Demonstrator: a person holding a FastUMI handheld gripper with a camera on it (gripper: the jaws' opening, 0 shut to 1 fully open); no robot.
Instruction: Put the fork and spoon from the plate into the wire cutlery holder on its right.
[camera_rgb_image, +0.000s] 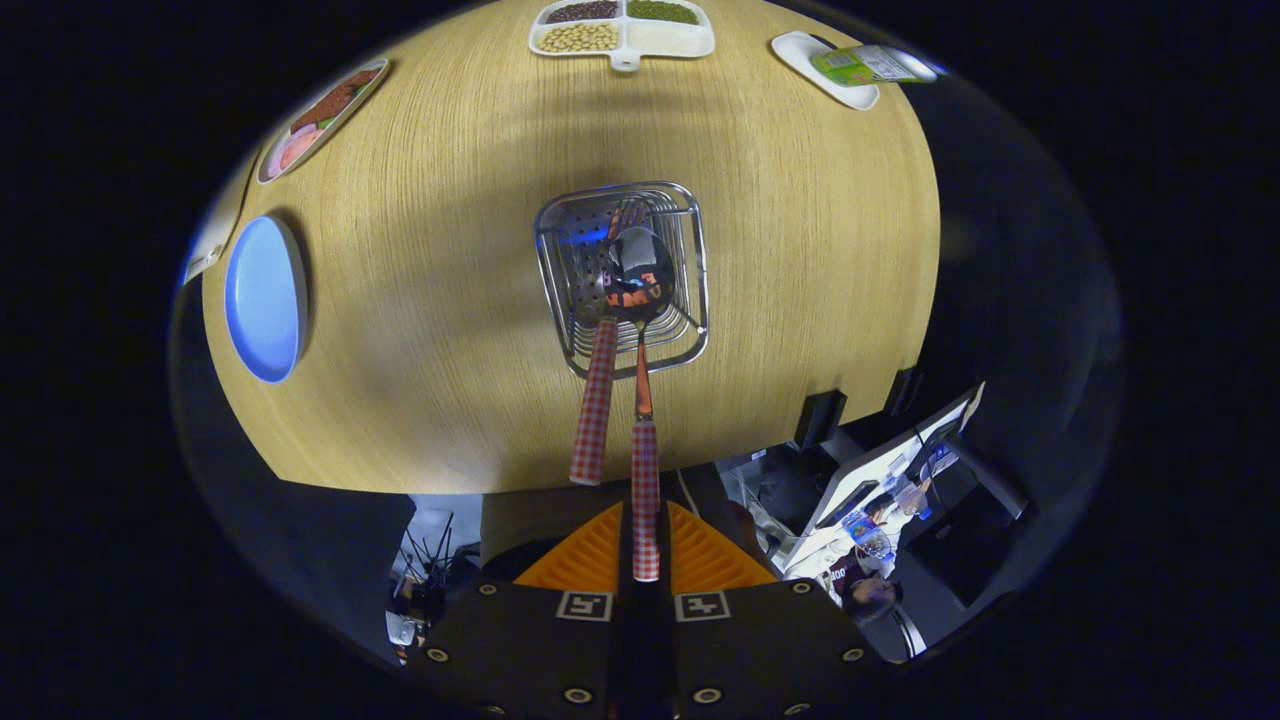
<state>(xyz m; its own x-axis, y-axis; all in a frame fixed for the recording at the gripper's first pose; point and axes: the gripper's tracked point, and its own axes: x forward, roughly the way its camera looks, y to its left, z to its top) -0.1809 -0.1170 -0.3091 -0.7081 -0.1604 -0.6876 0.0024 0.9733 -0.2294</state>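
Gripper (645, 545) clamps spoon (642, 300) handle over holder (625, 275); fork (598, 390) tines hidden inside.

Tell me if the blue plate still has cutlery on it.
Empty: the blue plate shows bare. The claw grips the spoon over the holder.

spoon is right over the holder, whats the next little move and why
Probably lower it a little, then open. The tongs are shut on the spoon handle, its bowl sits over the wire cutlery holder, and the fork already leans inside. The blue plate lies bare.
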